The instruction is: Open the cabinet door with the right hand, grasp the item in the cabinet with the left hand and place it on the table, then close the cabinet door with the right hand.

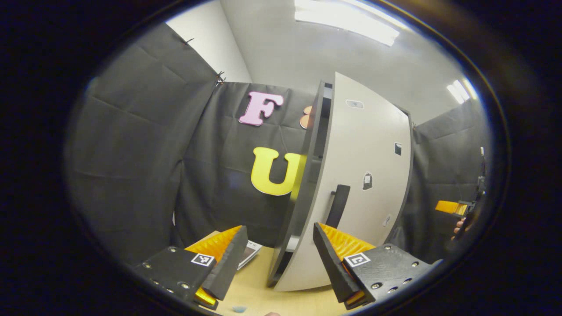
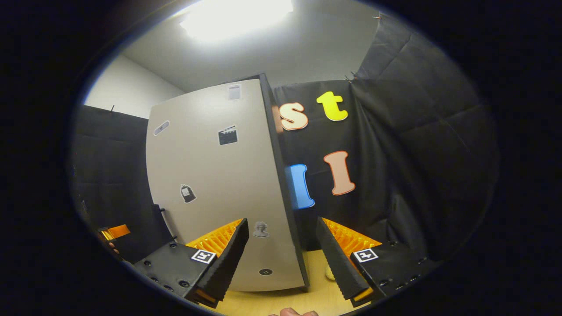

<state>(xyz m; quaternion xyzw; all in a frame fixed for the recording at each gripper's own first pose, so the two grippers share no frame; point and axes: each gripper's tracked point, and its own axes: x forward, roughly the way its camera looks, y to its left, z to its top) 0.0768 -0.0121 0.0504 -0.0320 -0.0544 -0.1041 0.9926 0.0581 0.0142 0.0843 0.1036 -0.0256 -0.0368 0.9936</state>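
Cabinet (image 1: 364,175) upright on table (image 1: 254,289), door (image 2: 210,184) shut, handle (image 1: 338,205) untouched. Left gripper (image 1: 279,250) fingers apart, empty. Right gripper (image 2: 281,248) fingers apart, empty.

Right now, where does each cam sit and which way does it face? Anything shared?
Left gripper view: rides the left gripper, faces the cabinet door and its dark handle, door slightly ajar; own open fingers show below, and the right gripper with a hand at far right.
Right gripper view: rides the right gripper, faces the same cabinet door from the other side, past its edge; own open fingers show, the left gripper at far left.
Shared: the door, the wooden table.
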